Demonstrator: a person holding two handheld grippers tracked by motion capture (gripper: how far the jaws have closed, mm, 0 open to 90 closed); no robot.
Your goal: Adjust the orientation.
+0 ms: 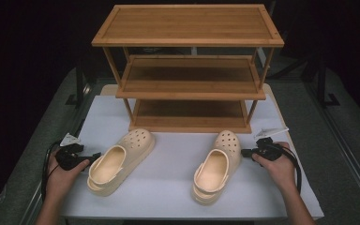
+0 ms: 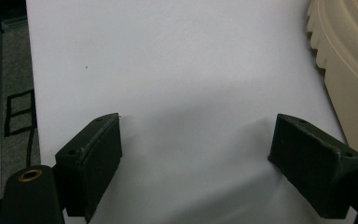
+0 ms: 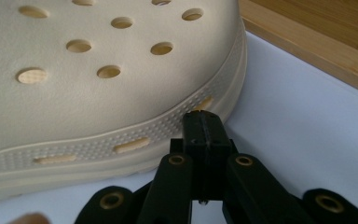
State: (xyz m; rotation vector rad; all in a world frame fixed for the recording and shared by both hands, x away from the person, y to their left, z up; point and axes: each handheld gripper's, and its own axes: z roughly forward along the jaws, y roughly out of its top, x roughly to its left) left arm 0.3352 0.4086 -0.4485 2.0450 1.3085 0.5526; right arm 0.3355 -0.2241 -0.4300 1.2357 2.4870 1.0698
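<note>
Two cream clogs lie on the white surface (image 1: 168, 187) in front of a three-tier wooden shoe rack (image 1: 187, 70), toes towards the rack. The left clog (image 1: 121, 161) sits angled, the right clog (image 1: 217, 166) well apart from it. The right hand-held gripper (image 1: 244, 152) is clenched with nothing between its jaws; in the right gripper view its tip sits against the dotted sole edge of the right clog near the toe. The left hand-held gripper (image 1: 95, 156) is released, its jaws spread wide over bare white surface just beside the left clog's ridged sole. No brand, label or writing can be read on the clogs or the rack.
</note>
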